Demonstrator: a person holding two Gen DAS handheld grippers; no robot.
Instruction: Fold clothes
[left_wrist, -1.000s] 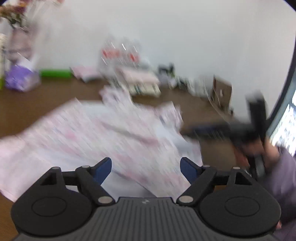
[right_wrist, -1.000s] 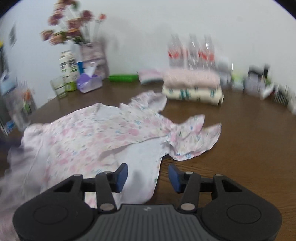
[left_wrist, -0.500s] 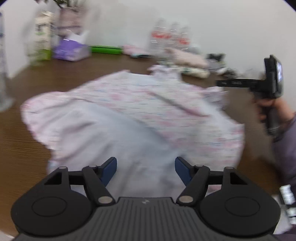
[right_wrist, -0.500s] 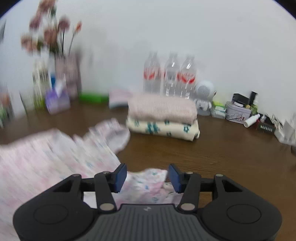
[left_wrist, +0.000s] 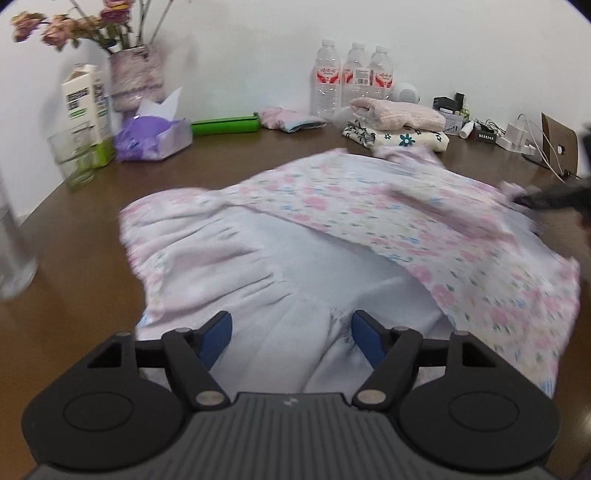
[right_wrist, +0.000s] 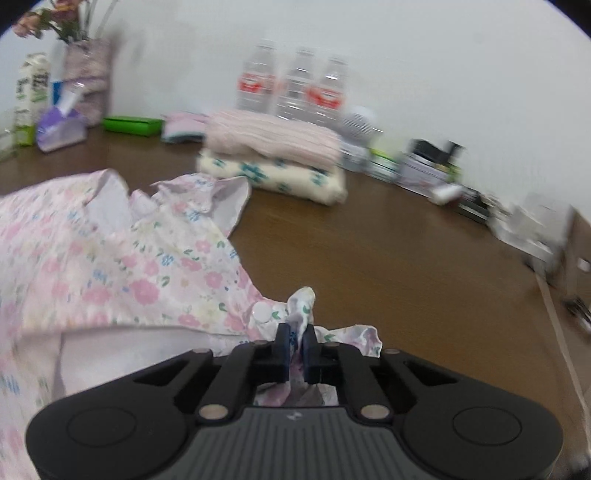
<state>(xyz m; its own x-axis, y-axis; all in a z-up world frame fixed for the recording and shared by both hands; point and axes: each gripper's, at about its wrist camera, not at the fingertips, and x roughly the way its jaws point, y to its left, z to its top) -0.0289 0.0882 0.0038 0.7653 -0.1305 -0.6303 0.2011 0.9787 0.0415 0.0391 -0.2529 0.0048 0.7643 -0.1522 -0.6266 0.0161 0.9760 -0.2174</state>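
Brown table (right_wrist: 388, 258), dress (right_wrist: 147, 266) pinched in right jaws

A dress (left_wrist: 332, 229) lies spread on the bench (left_wrist: 74, 280); folded clothes (left_wrist: 399, 125) are stacked behind it, bottles (left_wrist: 351, 85) behind those.

A plain white wall (left_wrist: 240, 33) behind a dark-brown wooden table (left_wrist: 85, 258) — soft, even light.

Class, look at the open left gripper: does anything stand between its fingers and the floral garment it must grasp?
Nothing visible does. The left gripper hangs open directly over the floral garment, with only its pale lining beneath.
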